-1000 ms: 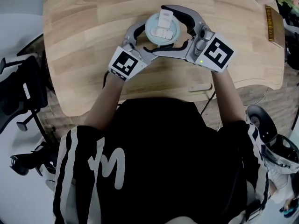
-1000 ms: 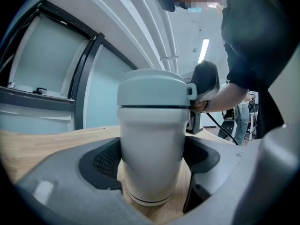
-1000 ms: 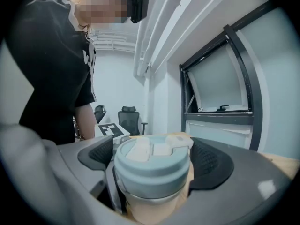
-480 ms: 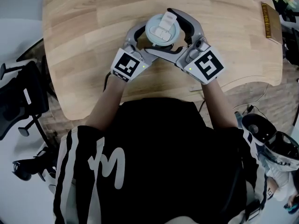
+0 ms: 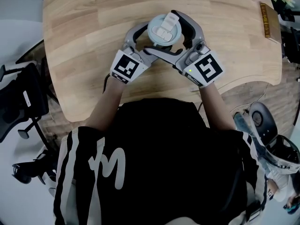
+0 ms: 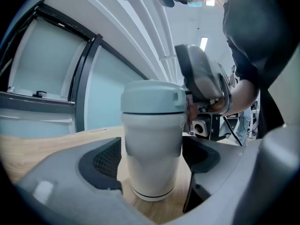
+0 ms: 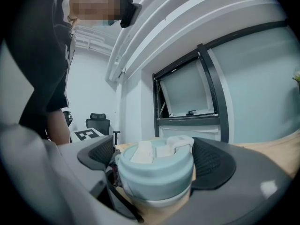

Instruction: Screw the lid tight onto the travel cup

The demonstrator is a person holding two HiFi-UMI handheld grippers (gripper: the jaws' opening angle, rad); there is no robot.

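Observation:
A white travel cup (image 6: 152,144) stands on the wooden table (image 5: 79,36), seen from above in the head view. Its pale teal lid (image 5: 164,29) with a white flip tab sits on top. My left gripper (image 5: 151,41) is shut on the cup's body, and in the left gripper view both dark pads (image 6: 105,158) press its sides. My right gripper (image 5: 165,32) is shut on the lid (image 7: 154,170), one finger (image 5: 190,25) curving round the far side. The two marker cubes (image 5: 125,64) lie close together on the near side of the cup.
A brown book-like object (image 5: 267,20) lies at the table's far right edge. A small white strip (image 5: 201,89) sits at the near edge. A black office chair (image 5: 18,97) stands left of the table, and a round device (image 5: 260,118) lies on the floor at the right.
My right gripper has swung clockwise with the lid, its marker cube moving nearer to the person. The lid's flip tab has turned with it. The left gripper and the cup have stayed put.

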